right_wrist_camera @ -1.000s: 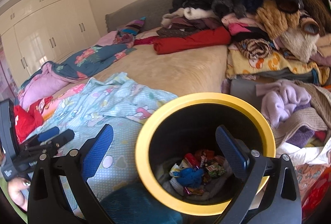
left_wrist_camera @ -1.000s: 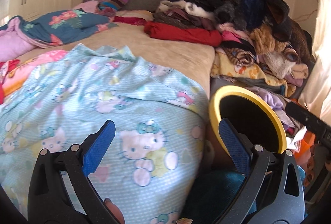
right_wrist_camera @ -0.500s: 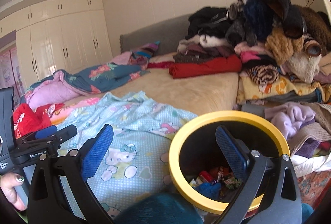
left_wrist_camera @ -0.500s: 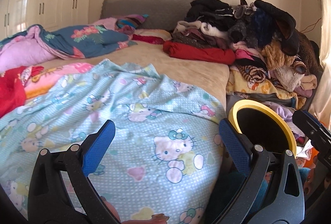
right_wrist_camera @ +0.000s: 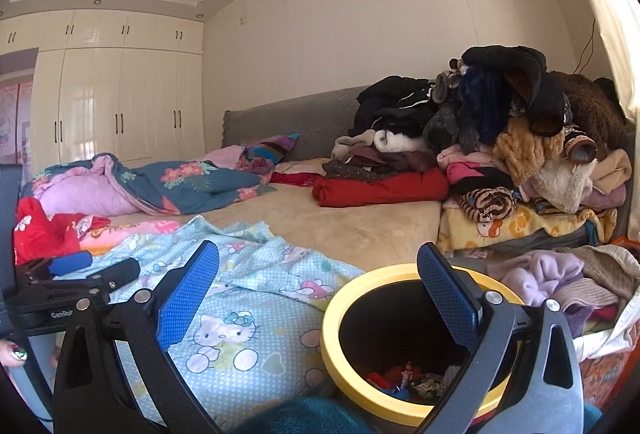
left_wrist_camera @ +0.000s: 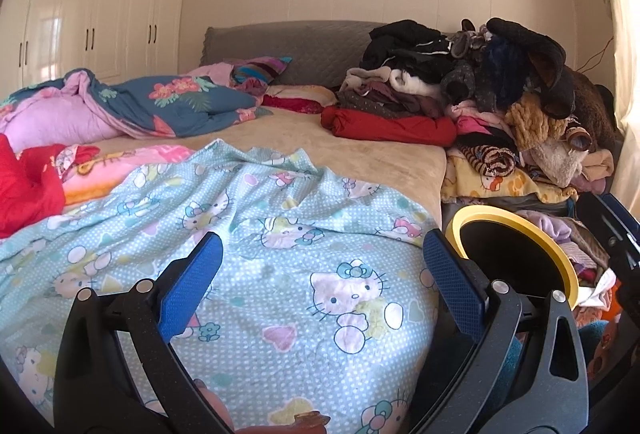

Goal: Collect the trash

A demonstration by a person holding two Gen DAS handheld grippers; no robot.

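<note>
A black bin with a yellow rim (right_wrist_camera: 340, 362) stands beside the bed, with several colourful wrappers (right_wrist_camera: 404, 382) at its bottom. It also shows in the left wrist view (left_wrist_camera: 552, 254), its inside dark. My right gripper (right_wrist_camera: 318, 270) is open and empty, raised above the bin's left rim. My left gripper (left_wrist_camera: 320, 254) is open and empty over the light blue cartoon-cat sheet (left_wrist_camera: 280, 274). The left gripper also appears at the left edge of the right wrist view (right_wrist_camera: 72, 274).
The bed (left_wrist_camera: 352, 149) holds a blue floral quilt (left_wrist_camera: 172, 105), red cloth (left_wrist_camera: 28, 185) and a tall pile of clothes (left_wrist_camera: 500, 93) at the right. More clothes (right_wrist_camera: 560, 274) lie beside the bin. White wardrobes (right_wrist_camera: 112, 105) line the far left wall.
Both grippers have risen and tilted up, so the bed and bin sit lower in view and more wall and ceiling show. Both stay open and empty.
</note>
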